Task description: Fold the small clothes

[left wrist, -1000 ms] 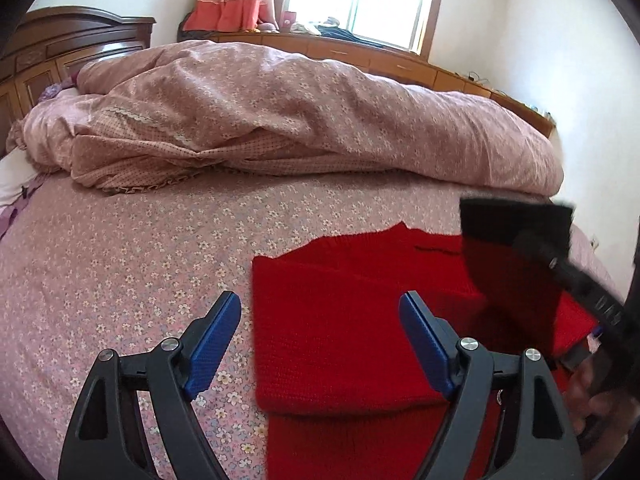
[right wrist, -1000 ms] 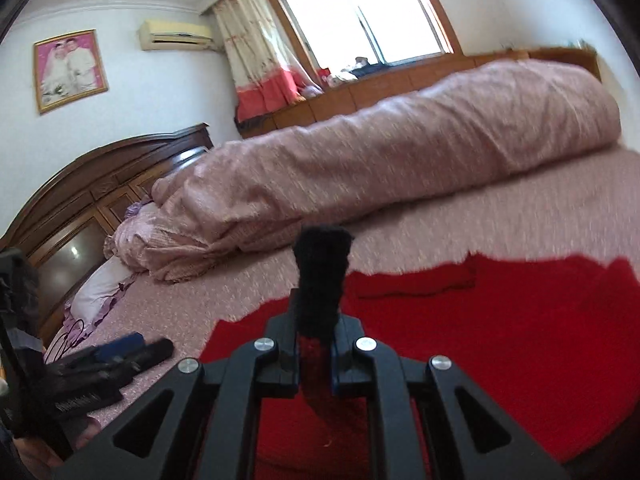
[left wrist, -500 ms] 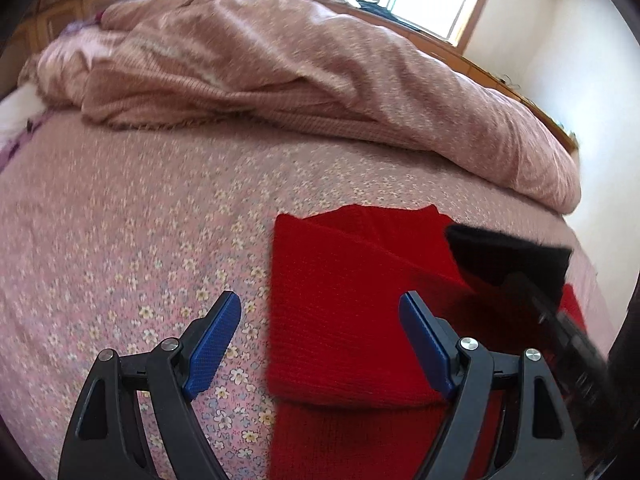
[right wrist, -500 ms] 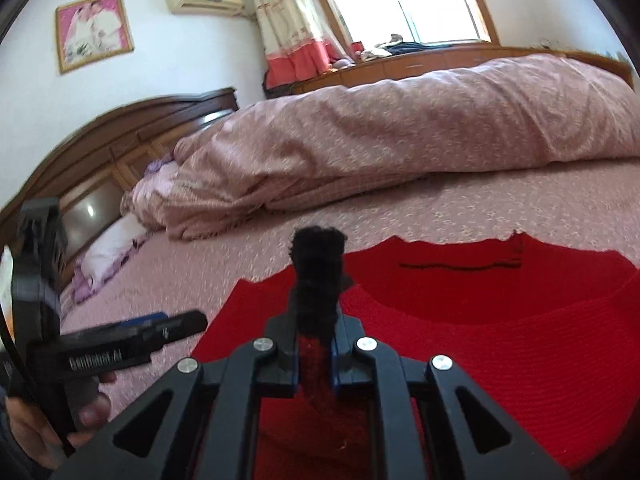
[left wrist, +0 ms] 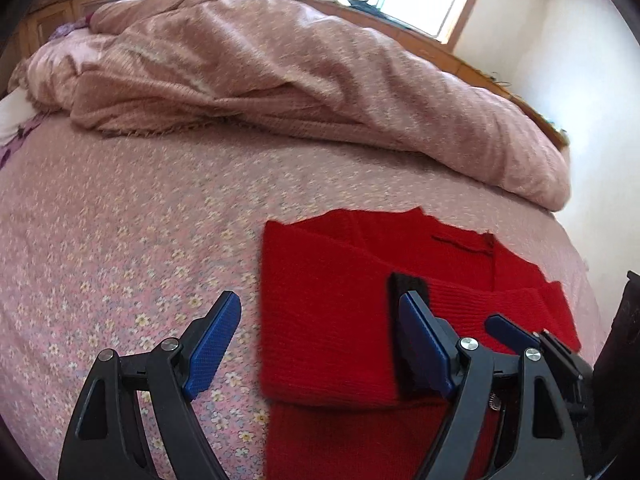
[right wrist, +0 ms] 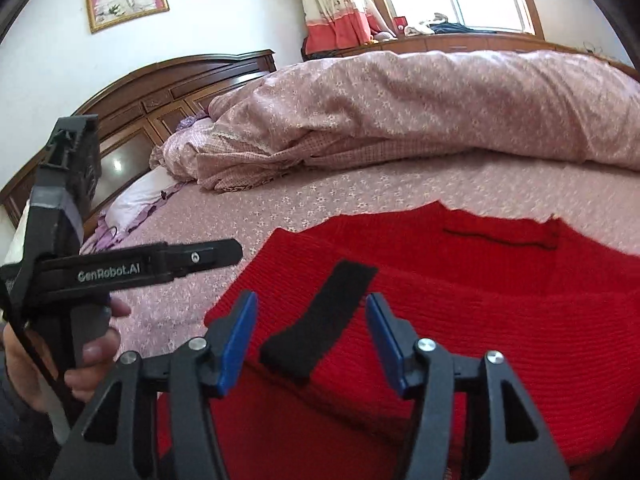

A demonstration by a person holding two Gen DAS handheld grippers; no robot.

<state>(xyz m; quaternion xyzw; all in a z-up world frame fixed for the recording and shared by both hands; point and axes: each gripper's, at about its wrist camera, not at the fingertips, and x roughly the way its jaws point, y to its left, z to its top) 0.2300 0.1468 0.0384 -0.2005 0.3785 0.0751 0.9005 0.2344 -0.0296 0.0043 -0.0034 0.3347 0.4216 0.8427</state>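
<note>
A red knit sweater (left wrist: pixel 332 312) lies on the bed, its sleeves folded across the body; it also shows in the right wrist view (right wrist: pixel 480 320). The sleeve's black cuff (right wrist: pixel 320 316) lies flat on the red knit between the right fingers, and shows partly in the left wrist view (left wrist: pixel 408 284). My right gripper (right wrist: pixel 310 334) is open just above the cuff and holds nothing. My left gripper (left wrist: pixel 320 340) is open and empty, low over the sweater's left edge; it also shows in the right wrist view (right wrist: pixel 212 252).
A pink floral bedsheet (left wrist: pixel 120 220) covers the bed. A rolled pink quilt (left wrist: pixel 280 80) lies along the far side. A wooden headboard (right wrist: pixel 160 92) and a white pillow (right wrist: pixel 136 200) are at the left. A window ledge (right wrist: pixel 460 40) runs behind.
My right gripper, shut on the black cuff before, has opened and the cuff now lies on the sweater. The left gripper has tilted down and moved closer to the sweater.
</note>
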